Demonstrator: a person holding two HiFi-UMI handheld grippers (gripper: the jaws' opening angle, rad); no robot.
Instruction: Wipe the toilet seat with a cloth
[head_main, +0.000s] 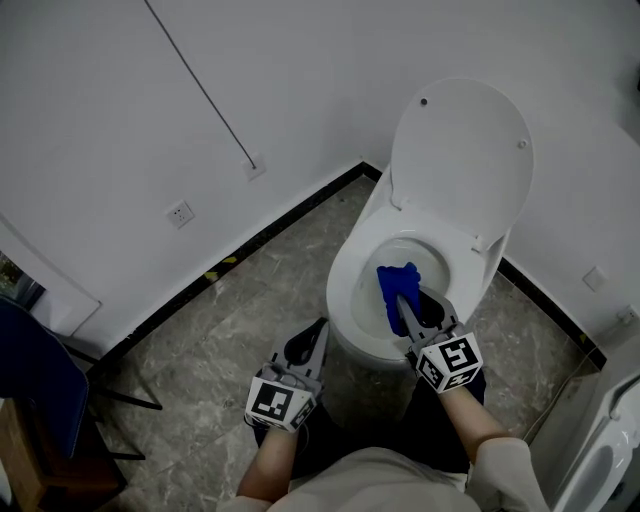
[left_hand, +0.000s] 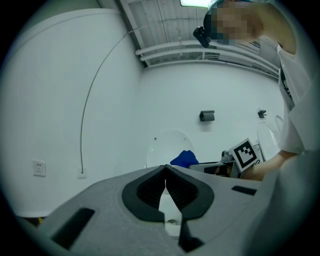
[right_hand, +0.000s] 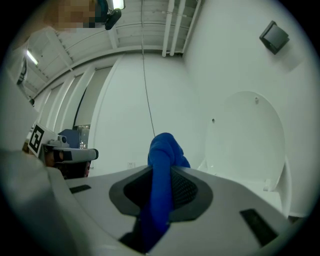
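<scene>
The white toilet (head_main: 352, 300) stands against the wall with its lid (head_main: 460, 150) raised. A blue cloth (head_main: 397, 284) hangs over the bowl, with my right gripper (head_main: 400, 302) shut on it. In the right gripper view the cloth (right_hand: 162, 147) bunches up between the jaws of that gripper (right_hand: 162, 172), and the lid (right_hand: 247, 135) is ahead to the right. My left gripper (head_main: 320, 328) is shut and holds nothing, low beside the bowl's left front. In the left gripper view its tips (left_hand: 165, 168) meet, with the cloth (left_hand: 185, 159) and lid (left_hand: 167, 146) beyond.
A grey marble floor (head_main: 230, 320) meets white walls along a black skirting. A wall socket (head_main: 180, 214) and a thin cable (head_main: 200, 90) are on the left wall. A blue chair (head_main: 40, 390) stands far left, a white fixture (head_main: 610, 450) at the right edge.
</scene>
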